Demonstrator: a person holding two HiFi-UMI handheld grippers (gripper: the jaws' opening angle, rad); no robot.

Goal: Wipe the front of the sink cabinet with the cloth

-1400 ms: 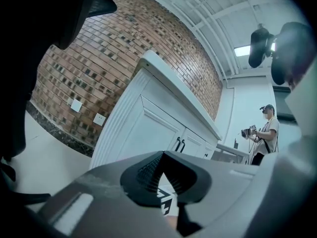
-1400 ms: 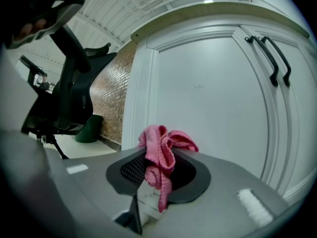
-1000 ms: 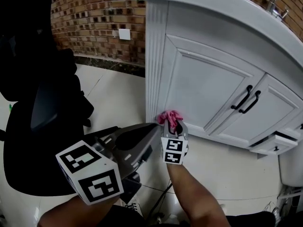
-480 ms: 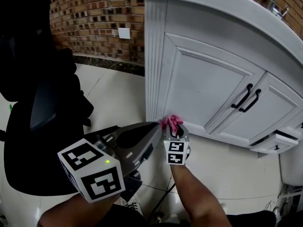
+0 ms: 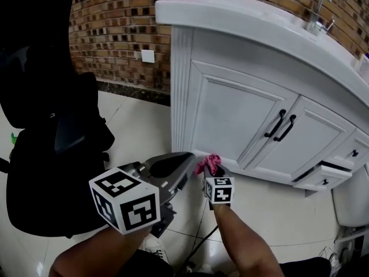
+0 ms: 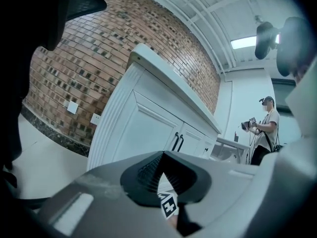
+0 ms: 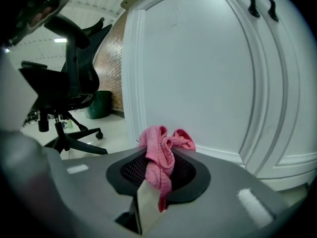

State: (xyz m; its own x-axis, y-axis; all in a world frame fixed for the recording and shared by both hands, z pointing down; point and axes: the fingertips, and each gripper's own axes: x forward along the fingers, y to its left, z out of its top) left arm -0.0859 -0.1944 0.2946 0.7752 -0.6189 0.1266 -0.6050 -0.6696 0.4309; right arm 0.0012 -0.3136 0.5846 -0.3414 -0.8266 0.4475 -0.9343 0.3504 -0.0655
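Note:
The white sink cabinet point(image 5: 230, 114) fills the upper right of the head view, with two black door handles point(image 5: 279, 126). My right gripper point(image 5: 212, 169) is shut on a bunched pink cloth point(image 5: 209, 163), low down by the bottom of the left door near the fluted corner post. In the right gripper view the cloth point(image 7: 161, 150) sticks out of the right gripper point(image 7: 161, 160), right in front of the door panel point(image 7: 198, 73); I cannot tell whether they touch. My left gripper point(image 5: 173, 165) hangs just left of it, jaws together and empty, pointing at the cabinet point(image 6: 143, 133).
A black office chair point(image 5: 52, 154) stands on the tiled floor at left, close behind my left arm. A drawer point(image 5: 320, 178) at the cabinet's lower right is pulled out. A faucet point(image 5: 317, 10) stands on the countertop. A person point(image 6: 265, 128) stands far off at right.
The right gripper with the cloth has slid a little lower in the view and sits nearer the cabinet's base. The view has tilted up, showing more countertop. The left gripper has kept its place beside it.

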